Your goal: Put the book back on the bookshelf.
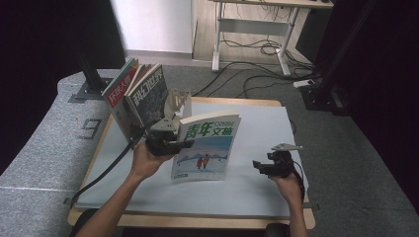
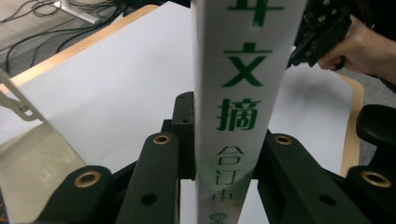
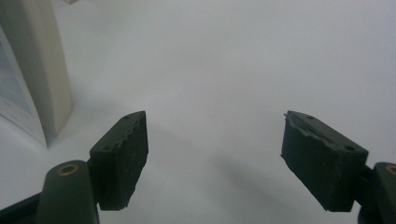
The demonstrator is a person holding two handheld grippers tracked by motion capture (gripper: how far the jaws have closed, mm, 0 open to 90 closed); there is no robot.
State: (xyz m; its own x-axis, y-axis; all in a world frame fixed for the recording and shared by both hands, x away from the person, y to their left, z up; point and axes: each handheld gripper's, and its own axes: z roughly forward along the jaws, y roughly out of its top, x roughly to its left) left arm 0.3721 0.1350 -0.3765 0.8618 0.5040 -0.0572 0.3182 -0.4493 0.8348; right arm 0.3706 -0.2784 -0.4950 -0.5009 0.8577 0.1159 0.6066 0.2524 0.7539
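Note:
A thick magazine with a green title and a snowy cover picture (image 1: 205, 148) stands upright on the white-covered table (image 1: 262, 123). My left gripper (image 1: 170, 140) is shut on its spine edge. In the left gripper view the white spine with green characters (image 2: 240, 84) sits clamped between the black jaws of the left gripper (image 2: 229, 126). My right gripper (image 1: 259, 165) hovers low over the white sheet to the right of the magazine, apart from it. Its jaws stand open with nothing between them, as the right gripper (image 3: 215, 140) shows. The magazine's page edge (image 3: 42, 70) is off to its left.
Several other magazines (image 1: 136, 94) lean together at the table's back left, beside a pale metal bookend (image 1: 175, 101). The table's wooden rim (image 1: 197, 220) runs along the front. A black post (image 1: 89, 69) stands at the back left, and cables (image 1: 262, 49) lie on the floor behind.

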